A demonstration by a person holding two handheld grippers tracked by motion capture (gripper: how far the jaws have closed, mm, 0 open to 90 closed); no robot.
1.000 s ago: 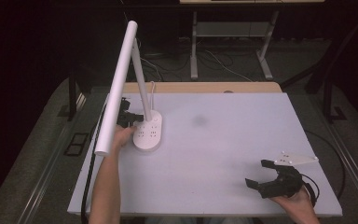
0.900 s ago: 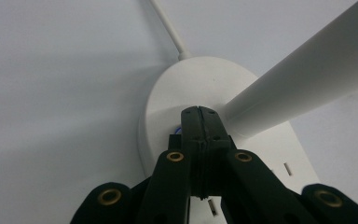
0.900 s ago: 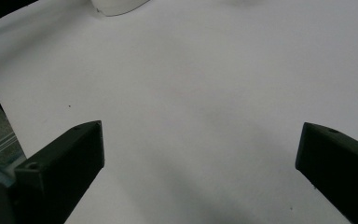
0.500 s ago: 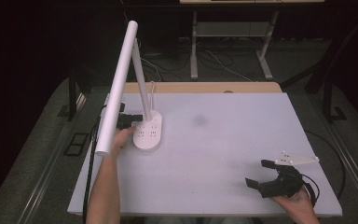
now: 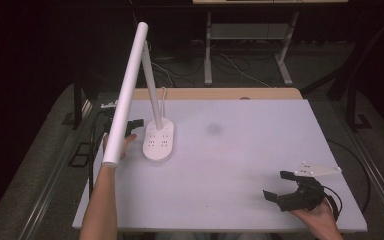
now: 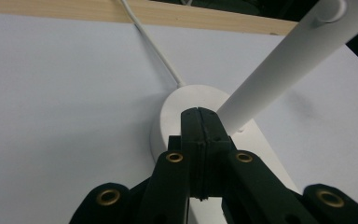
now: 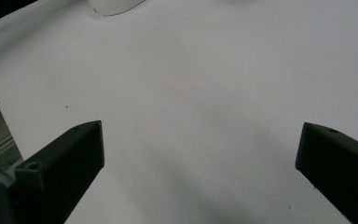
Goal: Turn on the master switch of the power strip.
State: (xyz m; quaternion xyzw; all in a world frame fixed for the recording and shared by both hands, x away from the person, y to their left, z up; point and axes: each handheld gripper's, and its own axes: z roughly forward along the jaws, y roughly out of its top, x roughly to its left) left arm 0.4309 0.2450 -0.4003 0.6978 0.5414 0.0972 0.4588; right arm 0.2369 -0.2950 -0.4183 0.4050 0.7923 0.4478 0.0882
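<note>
Meanwhile left gripper (image 6: 199, 112) fingers pressed together beside lamp base (image 6: 168, 126); right gripper (image 7: 200, 154) spread wide.

White desk lamp (image 5: 159, 141); upright, table's left

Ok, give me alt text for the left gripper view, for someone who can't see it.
The left gripper's two black jaws, pressed shut with nothing between them, point at the rounded white plastic lamp base on a white table. The lamp's white tubular arm slants up to the right, and a white cord runs back toward the wooden far edge.
</note>
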